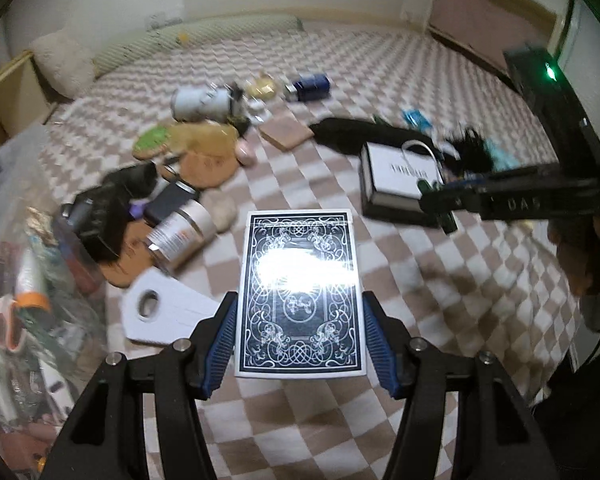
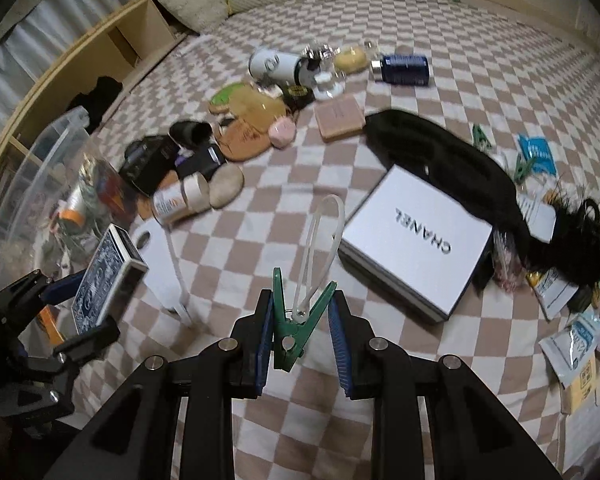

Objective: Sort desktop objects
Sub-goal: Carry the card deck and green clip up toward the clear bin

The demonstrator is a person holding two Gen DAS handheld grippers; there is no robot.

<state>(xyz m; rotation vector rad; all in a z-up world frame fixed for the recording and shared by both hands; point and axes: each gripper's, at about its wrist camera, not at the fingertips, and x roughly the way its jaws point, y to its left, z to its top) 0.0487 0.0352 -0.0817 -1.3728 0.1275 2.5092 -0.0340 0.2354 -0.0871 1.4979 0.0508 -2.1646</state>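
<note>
Left gripper (image 1: 298, 336), lower centre of its view: your blue pads clamp a card deck (image 1: 298, 296) by its long edges, lifted clear of the checked blanket (image 1: 440, 280). Right gripper (image 2: 300, 332), lower centre of its view: your jaws pinch a green clip (image 2: 290, 320), which grips a clear loop (image 2: 320, 240). White box (image 2: 416, 240): centre right, flat on the blanket. Clear bin (image 2: 32, 168): left edge, partly filled. Loose bottles and coasters: upper centre, beyond the deck. Black cloth (image 2: 440, 152): just behind the box.
</note>
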